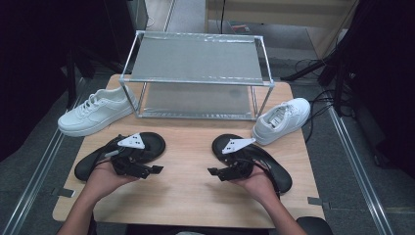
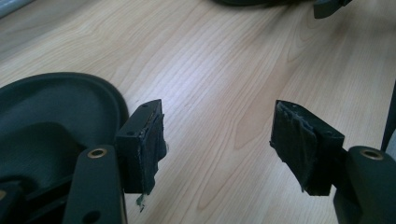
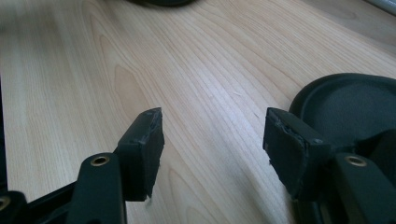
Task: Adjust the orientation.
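Observation:
Two black slippers lie on the wooden table [image 1: 186, 191]. The left slipper [image 1: 152, 141] [image 2: 51, 112] sits partly under my left gripper [image 1: 156, 169] [image 2: 217, 144], whose jaws stand open over bare wood with nothing between them. My right gripper [image 1: 213, 171] [image 3: 212, 144] faces it across the table, also open and empty, with the right slipper [image 1: 280, 175] [image 3: 350, 102] under and beside it. A hand holds each gripper low over the table, and the two point toward each other.
A metal-framed two-level rack [image 1: 195, 58] stands at the table's back. One white sneaker [image 1: 95, 111] lies left of the rack, over the table's left edge. Another white sneaker [image 1: 284, 120] rests at the rack's right front corner. Cables trail on the floor at right.

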`<control>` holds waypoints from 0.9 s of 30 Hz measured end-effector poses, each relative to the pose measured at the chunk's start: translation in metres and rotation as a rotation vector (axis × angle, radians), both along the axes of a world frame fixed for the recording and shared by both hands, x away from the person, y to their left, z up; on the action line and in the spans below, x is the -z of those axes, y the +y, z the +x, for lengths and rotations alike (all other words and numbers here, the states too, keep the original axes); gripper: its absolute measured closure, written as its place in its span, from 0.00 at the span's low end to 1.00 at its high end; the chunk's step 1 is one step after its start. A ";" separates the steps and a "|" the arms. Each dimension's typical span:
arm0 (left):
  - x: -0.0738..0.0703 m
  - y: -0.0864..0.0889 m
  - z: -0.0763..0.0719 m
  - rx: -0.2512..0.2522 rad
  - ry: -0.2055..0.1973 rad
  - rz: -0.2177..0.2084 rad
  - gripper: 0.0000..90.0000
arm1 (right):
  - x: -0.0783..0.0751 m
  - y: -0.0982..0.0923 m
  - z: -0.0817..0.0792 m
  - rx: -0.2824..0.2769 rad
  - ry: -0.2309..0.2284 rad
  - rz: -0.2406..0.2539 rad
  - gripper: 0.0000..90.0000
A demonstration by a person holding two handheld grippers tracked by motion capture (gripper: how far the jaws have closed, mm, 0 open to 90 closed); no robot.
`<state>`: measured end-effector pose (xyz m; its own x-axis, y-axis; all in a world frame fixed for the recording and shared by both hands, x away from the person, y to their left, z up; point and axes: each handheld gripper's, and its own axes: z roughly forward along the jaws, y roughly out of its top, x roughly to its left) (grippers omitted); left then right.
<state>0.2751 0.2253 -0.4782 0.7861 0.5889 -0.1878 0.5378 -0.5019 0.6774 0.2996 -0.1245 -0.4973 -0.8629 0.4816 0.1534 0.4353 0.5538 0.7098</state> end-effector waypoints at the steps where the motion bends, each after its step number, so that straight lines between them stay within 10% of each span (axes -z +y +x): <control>1: 0.000 0.001 0.000 -0.002 0.000 -0.004 0.39 | 0.000 0.000 0.000 0.000 0.000 0.000 0.43; 27: -0.001 0.061 -0.007 -0.155 -0.026 -0.008 0.43 | 0.001 0.014 0.004 -0.053 0.003 0.002 0.43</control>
<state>0.2683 0.2859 -0.4775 0.6908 0.7020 -0.1731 0.5902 -0.4093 0.6958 0.3037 -0.1108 -0.4981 -0.8866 0.4353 0.1564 0.4074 0.5747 0.7097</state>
